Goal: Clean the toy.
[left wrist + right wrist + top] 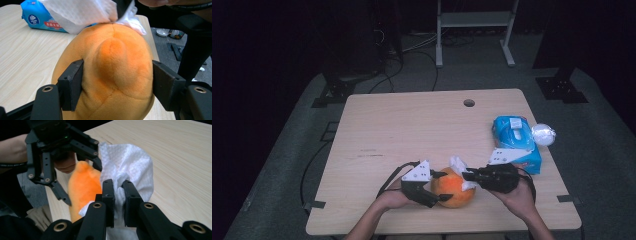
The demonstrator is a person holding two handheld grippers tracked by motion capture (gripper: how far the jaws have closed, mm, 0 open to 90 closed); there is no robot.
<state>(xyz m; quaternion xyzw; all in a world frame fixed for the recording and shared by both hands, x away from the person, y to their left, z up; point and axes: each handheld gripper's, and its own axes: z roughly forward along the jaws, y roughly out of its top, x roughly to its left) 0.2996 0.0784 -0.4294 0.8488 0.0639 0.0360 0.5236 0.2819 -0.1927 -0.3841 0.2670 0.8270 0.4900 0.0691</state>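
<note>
Wiping job, midway by the look of it. Left gripper (438, 186) is clamped on the orange plush toy (454, 188), one jaw pressed into each side of it in the left gripper view, holding it steady on the desk (412, 130) near the front edge. Right gripper (468, 176) has its jaws pinched together on a white tissue (126, 167); the tissue bunches up between the jaws in the right gripper view and fans out above them. In the left gripper view the tissue (82, 12) lies against the far top of the plush toy (112, 67), so contact is made. Cannot tell how much of the surface has been rubbed already; no visible stain or mark on the toy to judge by.

Done, as I read it: tissue pulled from the blue tissue pack (516, 142), toy secured, tissue brought to the toy. Left: the wiping strokes over the rest of the toy, then probably dropping the tissue and letting go of the toy.

A crumpled white ball (543, 134) sits just beside the pack at the right edge of the desk, possibly a used tissue, not sure. Pack is well apart from the toy, behind the right hand (519, 197).
</note>
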